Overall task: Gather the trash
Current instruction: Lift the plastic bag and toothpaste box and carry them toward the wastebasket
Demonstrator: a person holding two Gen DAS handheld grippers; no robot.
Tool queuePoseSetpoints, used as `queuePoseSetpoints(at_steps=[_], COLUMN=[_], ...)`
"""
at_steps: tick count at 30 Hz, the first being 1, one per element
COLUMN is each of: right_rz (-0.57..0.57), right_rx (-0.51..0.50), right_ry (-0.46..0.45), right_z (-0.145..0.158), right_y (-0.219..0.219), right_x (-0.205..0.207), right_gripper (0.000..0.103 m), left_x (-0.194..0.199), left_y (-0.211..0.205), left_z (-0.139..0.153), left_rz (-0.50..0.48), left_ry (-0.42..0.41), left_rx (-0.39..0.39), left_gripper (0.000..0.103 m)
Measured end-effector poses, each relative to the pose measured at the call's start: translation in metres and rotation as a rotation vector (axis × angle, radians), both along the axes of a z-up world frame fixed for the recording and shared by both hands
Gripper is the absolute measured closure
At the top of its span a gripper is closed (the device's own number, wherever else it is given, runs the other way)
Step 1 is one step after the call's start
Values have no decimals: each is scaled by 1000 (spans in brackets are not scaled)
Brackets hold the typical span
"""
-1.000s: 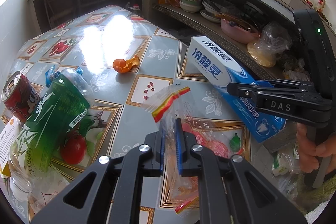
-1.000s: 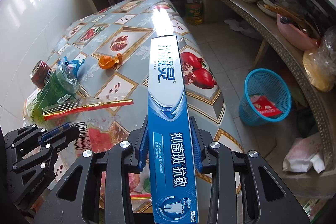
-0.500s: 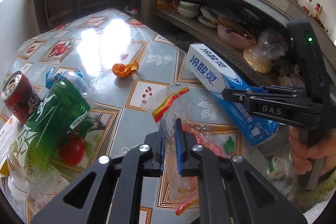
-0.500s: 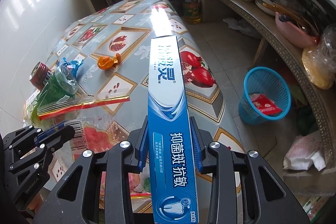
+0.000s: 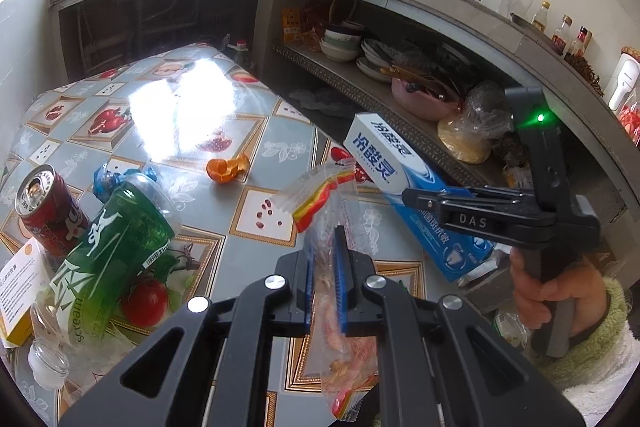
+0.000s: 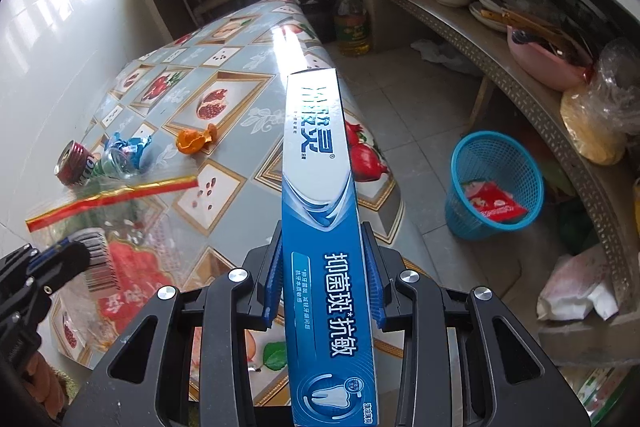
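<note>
My left gripper [image 5: 325,247] is shut on a clear plastic snack bag [image 5: 326,195] with a red and yellow top strip and holds it above the table. My right gripper [image 6: 325,255] is shut on a long blue and white toothpaste box [image 6: 320,187], held in the air over the table's right edge. The box also shows in the left wrist view [image 5: 404,183], and the bag in the right wrist view [image 6: 120,211]. A blue mesh waste basket [image 6: 496,183] with a red wrapper in it stands on the floor to the right of the table.
On the fruit-patterned table [image 5: 192,115] lie a green plastic bottle [image 5: 108,255], a red can [image 5: 48,207], an orange peel [image 5: 228,169], a blue wrapper [image 5: 104,179] and a leaflet [image 5: 16,287]. A shelf with bowls [image 6: 500,15] runs along the right. An oil bottle [image 6: 352,23] stands on the floor.
Both grippers have risen and drawn back a little with their loads. The table's things now sit lower and farther off in both views. Neither grip has changed.
</note>
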State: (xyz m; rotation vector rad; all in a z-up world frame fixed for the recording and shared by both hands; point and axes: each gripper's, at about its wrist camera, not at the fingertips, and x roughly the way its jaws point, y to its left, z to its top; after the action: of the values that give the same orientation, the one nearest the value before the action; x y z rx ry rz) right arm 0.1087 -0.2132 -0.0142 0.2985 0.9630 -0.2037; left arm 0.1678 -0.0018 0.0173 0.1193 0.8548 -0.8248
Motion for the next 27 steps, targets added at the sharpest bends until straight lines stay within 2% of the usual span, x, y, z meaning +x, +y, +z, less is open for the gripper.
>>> queuePoseSetpoints(at_steps=[5,27], right_rz=[-13,-23], right_rx=[0,11], right_ry=[-8,-13], right_z=[3,4], right_y=[-4,-8], right_x=[-3,-6], right_gripper=[70,70], left_x=[2,1], left_y=[3,0], left_z=[6,2], left_rz=[5,19], left_ry=[-2,10], left_rx=[-19,-14], left_gripper=[95,95])
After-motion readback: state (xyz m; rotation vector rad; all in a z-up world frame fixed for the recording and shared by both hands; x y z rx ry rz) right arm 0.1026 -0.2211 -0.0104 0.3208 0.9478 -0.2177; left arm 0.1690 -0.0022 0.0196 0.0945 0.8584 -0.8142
